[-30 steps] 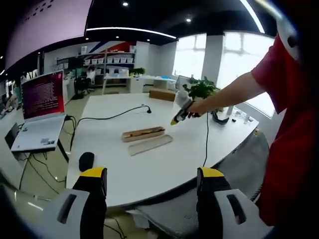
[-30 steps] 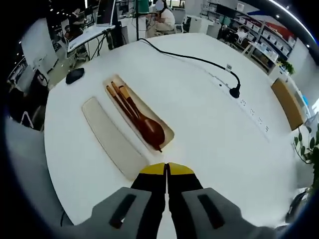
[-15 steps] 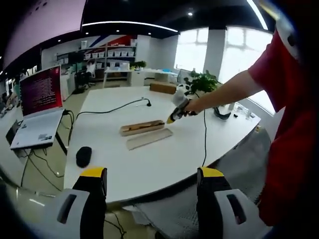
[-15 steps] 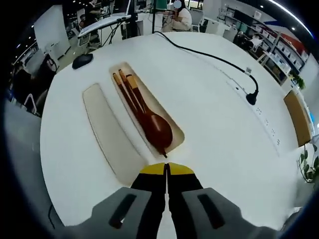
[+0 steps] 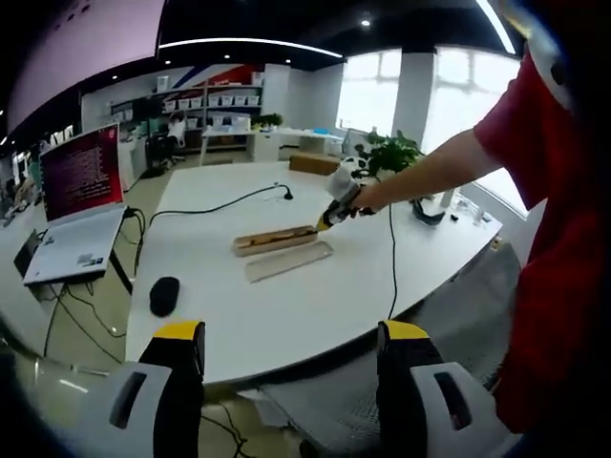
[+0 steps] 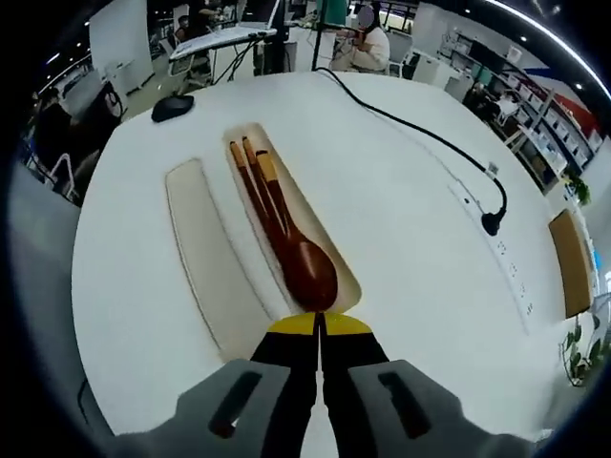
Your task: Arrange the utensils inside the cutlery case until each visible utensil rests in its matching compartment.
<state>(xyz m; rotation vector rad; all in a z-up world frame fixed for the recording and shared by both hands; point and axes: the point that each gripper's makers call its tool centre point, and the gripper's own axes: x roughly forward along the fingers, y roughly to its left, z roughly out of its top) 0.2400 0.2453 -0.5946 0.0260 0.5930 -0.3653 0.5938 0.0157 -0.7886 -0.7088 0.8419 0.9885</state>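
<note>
Jaws of the right gripper (image 6: 320, 326) are pressed together with nothing between them, their tips just over the near end of the wooden cutlery case (image 6: 329, 277). There a dark wooden spoon (image 6: 307, 272) and chopsticks (image 6: 250, 172) lie together in the case, its lid (image 6: 205, 258) alongside. The left gripper (image 5: 286, 336) hangs spread wide, well back from the white table (image 5: 315, 305), where a computer mouse (image 5: 164, 295) rests.

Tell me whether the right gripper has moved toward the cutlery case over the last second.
Yes. In the left gripper view the right gripper has come down and left, and its tip now meets the near end of the cutlery case, which sits unmoved on the table.
</note>
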